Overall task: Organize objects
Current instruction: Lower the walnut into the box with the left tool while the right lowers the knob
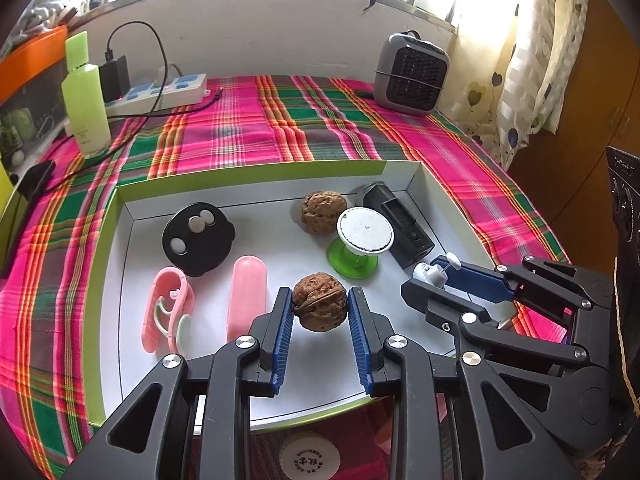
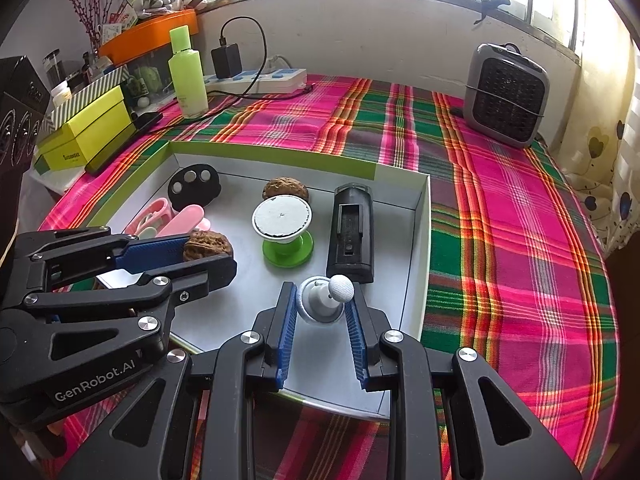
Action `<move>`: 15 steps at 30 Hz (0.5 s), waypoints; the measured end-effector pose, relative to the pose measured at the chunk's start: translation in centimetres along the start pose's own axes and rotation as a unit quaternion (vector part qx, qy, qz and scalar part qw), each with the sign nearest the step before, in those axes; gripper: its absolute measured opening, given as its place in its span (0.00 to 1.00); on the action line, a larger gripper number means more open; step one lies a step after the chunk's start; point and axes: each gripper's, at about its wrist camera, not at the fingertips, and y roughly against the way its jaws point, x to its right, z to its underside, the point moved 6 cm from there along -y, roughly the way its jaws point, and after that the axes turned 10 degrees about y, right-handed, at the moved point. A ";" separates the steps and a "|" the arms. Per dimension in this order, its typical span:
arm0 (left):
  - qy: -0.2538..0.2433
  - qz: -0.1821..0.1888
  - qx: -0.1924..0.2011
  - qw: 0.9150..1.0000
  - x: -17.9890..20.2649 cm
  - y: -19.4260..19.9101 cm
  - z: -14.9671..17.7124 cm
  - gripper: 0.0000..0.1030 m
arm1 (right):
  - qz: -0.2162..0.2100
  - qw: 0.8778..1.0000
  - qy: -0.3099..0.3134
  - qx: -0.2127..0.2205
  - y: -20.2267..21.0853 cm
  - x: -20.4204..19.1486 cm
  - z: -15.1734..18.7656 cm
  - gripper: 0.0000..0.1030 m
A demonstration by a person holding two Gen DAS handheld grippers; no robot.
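Now walnut [image 1: 319, 302] clamped btwn left claw [image 1: 320, 300] pads, over tray [image 1: 256, 182].

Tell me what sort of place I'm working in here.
Most likely a home, probably a bedroom or living room: a plaid cloth covers the work surface under a window with a patterned curtain, and a power strip and small desktop fan sit nearby.

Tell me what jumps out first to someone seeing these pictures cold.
The loud pink-and-green plaid cloth fills the table, with a white tray edged in green at its middle. Over the tray's near side, the left gripper clamps a walnut and the right gripper clamps a small white knobbed gadget. A second walnut lies near the far wall.
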 end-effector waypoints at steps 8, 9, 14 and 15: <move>-0.005 -0.001 -0.001 1.000 0.1 -0.3 -0.1 0.25 | 0.005 1.000 0.014 -0.002 0.0 0.2 -0.1 0.25; -0.005 -0.001 -0.001 1.000 0.1 -0.3 -0.2 0.25 | 0.005 1.000 0.015 -0.002 0.0 0.2 -0.1 0.25; -0.009 -0.003 -0.002 1.000 0.2 -0.5 -0.2 0.25 | 0.003 1.000 0.018 -0.002 -0.1 0.1 -0.1 0.25; -0.011 -0.003 -0.002 1.000 0.3 -0.5 -0.2 0.25 | 0.003 1.000 0.019 -0.002 -0.1 0.1 -0.1 0.25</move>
